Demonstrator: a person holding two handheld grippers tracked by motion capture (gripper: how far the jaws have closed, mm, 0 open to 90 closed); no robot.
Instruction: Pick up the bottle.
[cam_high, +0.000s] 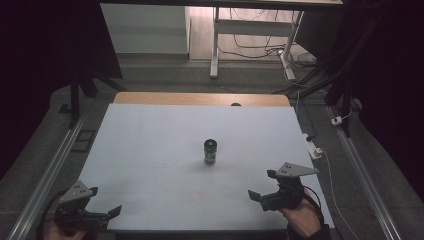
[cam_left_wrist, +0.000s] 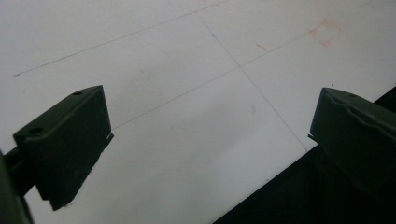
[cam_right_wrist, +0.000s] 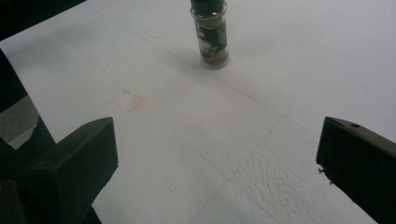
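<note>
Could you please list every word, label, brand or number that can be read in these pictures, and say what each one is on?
No text can be read.
Spice jar: it carries a dark printed label, with a small red and blue patch near its top, but the print is too small and blurred to read in the right gripper view, and smaller still in the high view.
White table top: faint red marks and thin pencil lines, no letters or numbers.

- High view is dim, its corners vignetted to black; daylight falls on the floor beyond the desk (cam_high: 150, 150).
- Gripper views are soft and grainy; near jaws are blurred.
</note>
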